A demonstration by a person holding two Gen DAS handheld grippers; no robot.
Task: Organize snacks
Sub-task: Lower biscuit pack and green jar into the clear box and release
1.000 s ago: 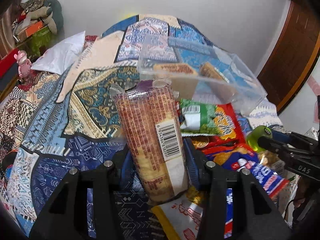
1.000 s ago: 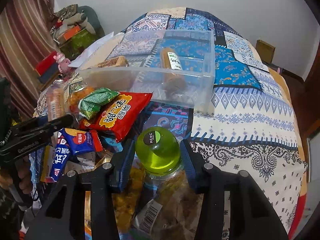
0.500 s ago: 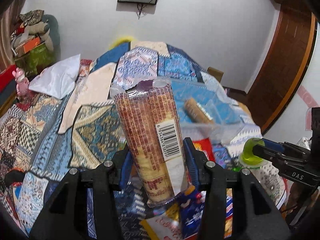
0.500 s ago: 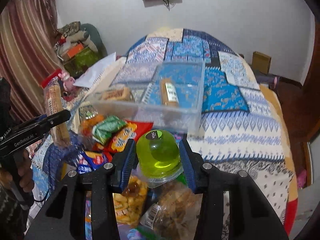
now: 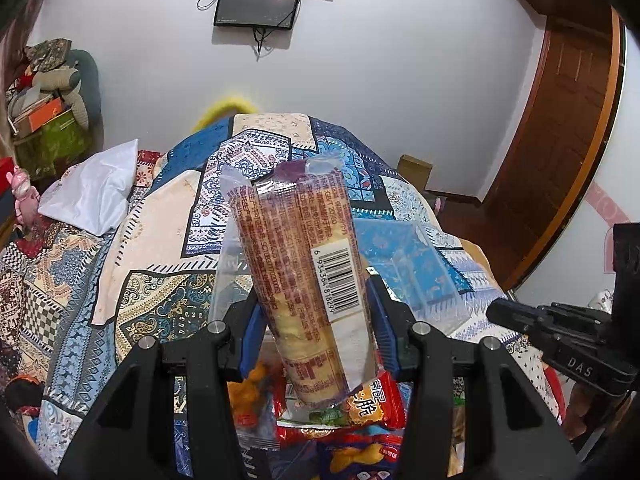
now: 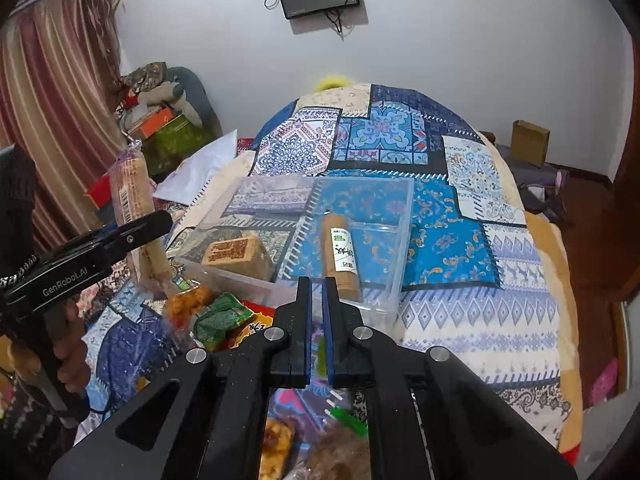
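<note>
Biscuit roll (image 5: 310, 280) upright in left claw (image 5: 312, 316), pads clamped on its sides, held above the snack pile (image 6: 216, 316) on the bed (image 6: 480, 312). Right claw (image 6: 316, 308) has just been closing; jaws now nearly touching, nothing between them. Clear bin (image 6: 396, 240) at 12 o'clock of right claw, with a brown block (image 6: 236, 254) and a tube (image 6: 342, 256) inside.
</note>
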